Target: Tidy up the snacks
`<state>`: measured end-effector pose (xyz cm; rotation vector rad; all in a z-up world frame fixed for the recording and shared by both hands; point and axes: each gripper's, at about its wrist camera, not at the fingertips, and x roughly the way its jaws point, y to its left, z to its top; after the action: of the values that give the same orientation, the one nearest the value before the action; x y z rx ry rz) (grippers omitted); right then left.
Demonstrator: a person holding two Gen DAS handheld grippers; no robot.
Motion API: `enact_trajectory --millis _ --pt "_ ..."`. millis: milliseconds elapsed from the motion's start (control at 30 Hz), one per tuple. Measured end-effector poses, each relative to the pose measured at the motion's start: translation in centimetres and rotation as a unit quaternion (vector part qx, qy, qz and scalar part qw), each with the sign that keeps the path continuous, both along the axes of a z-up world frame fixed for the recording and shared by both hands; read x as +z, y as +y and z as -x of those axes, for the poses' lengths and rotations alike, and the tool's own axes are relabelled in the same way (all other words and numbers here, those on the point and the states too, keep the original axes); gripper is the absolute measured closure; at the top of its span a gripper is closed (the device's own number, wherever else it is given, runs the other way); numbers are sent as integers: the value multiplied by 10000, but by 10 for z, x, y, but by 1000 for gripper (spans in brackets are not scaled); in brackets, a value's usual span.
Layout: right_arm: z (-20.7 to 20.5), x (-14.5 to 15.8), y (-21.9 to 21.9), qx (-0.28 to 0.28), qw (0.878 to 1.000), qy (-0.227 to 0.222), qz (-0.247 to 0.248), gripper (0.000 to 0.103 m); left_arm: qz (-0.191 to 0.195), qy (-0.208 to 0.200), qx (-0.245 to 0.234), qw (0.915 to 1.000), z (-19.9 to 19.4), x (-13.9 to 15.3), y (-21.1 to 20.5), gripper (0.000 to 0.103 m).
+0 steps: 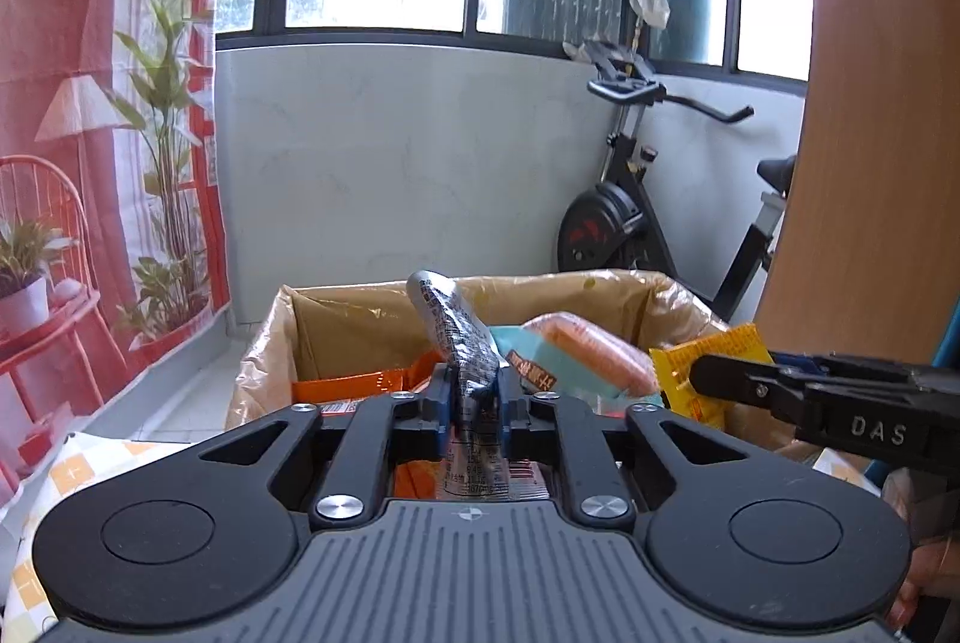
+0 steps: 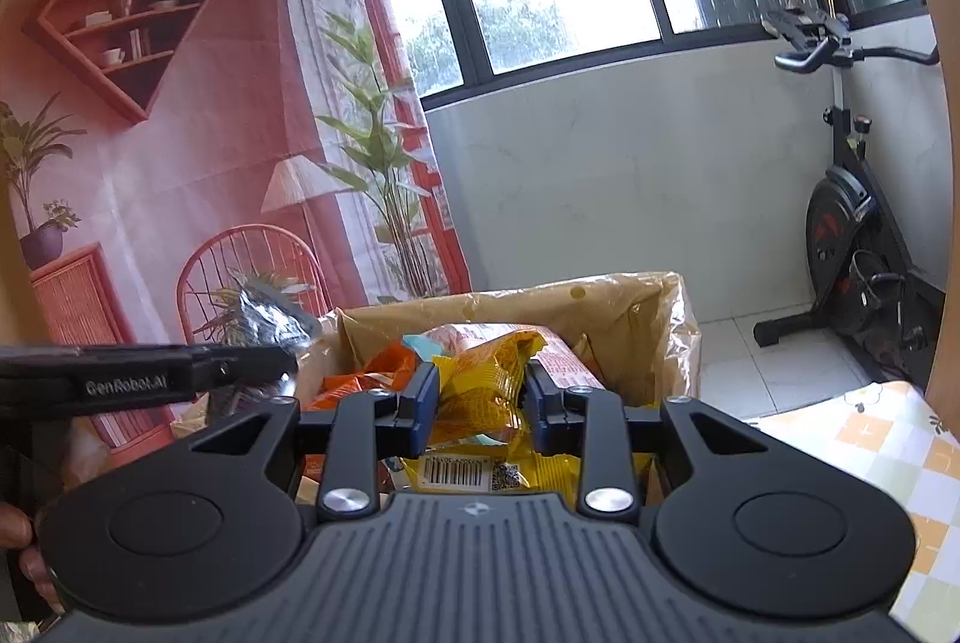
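Nearest the lens, the left gripper has its fingers narrowly clamped on a silver packet; the right gripper pinches a yellow packet, both above the snack-filled cardboard box.

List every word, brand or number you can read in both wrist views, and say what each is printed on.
"DAS": on the side of the right gripper, seen in the left wrist view.
"GenRobot.AI": on the side of the left gripper, seen in the right wrist view.
Silver packet: dark print, too small to read.
Yellow packet: barcode and digits, too blurred to read.
Teal-and-orange packet: label characters, not legible.
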<state>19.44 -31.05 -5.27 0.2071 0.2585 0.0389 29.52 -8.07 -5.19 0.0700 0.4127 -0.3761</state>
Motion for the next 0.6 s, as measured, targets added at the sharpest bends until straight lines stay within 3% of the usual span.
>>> enact_trajectory --millis 67,133,167,200,267,600 --pt "-5 0 0 -13 10000 77 58 68 -153 7 55 9999 -2 0 0 50" --pt "-13 2 3 -55 9994 161 303 63 -179 -75 165 9997 -1 5 5 34" --pt "-16 4 6 -119 9987 220 441 54 -162 -117 214 9996 0 8 8 28" --pt "-18 6 8 -164 9980 258 553 44 -139 -147 258 9995 1 12 11 25" --pt "-18 11 9 -216 9974 220 649 33 -114 -180 353 9991 2 19 16 17" --pt "3 33 10 -439 9970 192 607 24 11 -247 519 9983 26 45 35 12"
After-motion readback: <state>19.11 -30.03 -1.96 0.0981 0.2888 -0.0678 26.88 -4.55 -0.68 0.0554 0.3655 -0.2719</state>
